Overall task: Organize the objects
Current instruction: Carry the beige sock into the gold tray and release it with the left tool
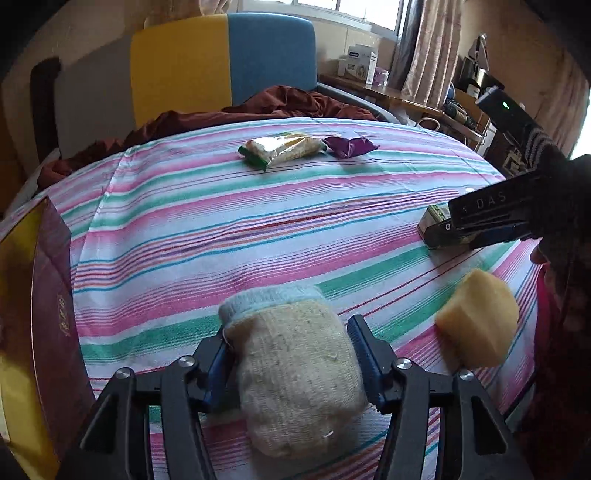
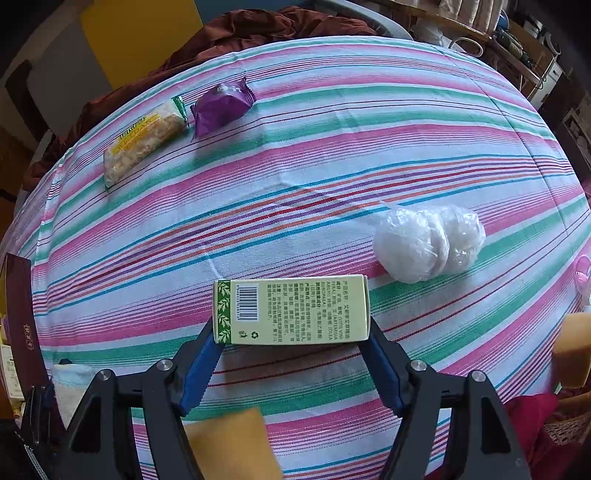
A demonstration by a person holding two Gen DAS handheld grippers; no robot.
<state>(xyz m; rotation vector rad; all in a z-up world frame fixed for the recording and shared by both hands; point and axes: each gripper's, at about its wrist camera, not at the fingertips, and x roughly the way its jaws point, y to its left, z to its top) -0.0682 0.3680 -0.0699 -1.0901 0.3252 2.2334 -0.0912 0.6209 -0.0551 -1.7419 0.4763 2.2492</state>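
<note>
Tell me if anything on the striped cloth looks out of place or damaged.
Nothing looks spilled or torn. The oddest thing is the rolled sock between the left gripper fingers, a piece of clothing lying among packaged goods: the snack bar, purple packet and green box, which sits between the right gripper fingers.

window (image 1: 325,11) daylit | curtain (image 1: 432,48) | yellow-blue headboard (image 1: 221,62) | wooden desk (image 1: 391,92)
</note>
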